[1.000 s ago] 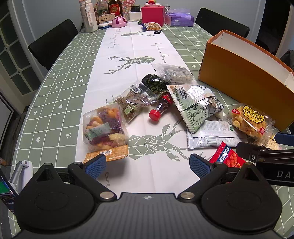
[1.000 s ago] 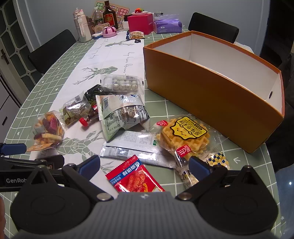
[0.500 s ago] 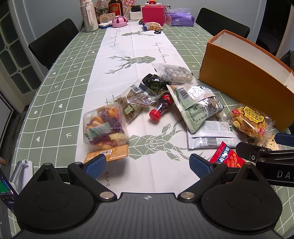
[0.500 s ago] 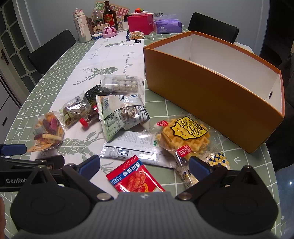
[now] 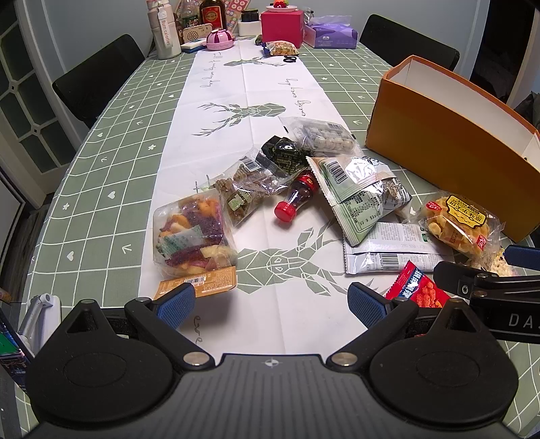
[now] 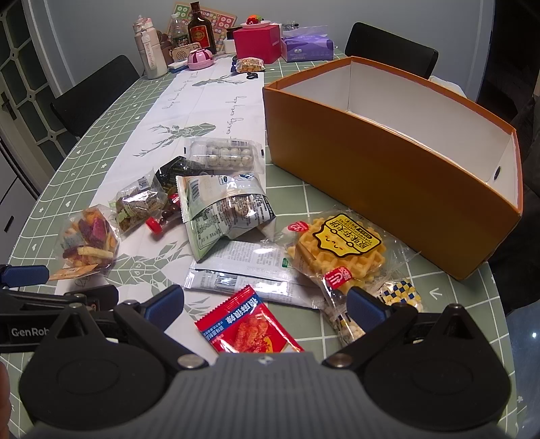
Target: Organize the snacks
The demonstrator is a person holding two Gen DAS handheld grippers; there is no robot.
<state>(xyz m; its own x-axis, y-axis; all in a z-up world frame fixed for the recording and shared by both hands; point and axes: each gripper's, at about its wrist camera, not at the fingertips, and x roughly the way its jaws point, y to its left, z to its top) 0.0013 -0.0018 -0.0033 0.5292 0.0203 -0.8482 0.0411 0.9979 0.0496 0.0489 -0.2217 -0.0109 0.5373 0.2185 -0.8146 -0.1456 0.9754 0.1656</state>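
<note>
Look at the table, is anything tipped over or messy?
Yes. A small bottle with a red cap lies on its side among the snack bags, partly under a green-and-white bag. The snacks sprawl in a loose pile beside the orange box, none visibly in it.

Black left gripper [image 5: 271,304], blue pads [image 5: 175,304], silver screws

"Burn calories" runs down the white bottle [image 5: 164,28] at the table's far left corner. The left gripper's arm [image 6: 25,329] reads "GenRob" (cut off by the frame edge), and the right gripper's arm [image 5: 506,319] reads "DA". Grey script on the white runner [image 5: 236,101] is too small to read, as is the packet print.
</note>
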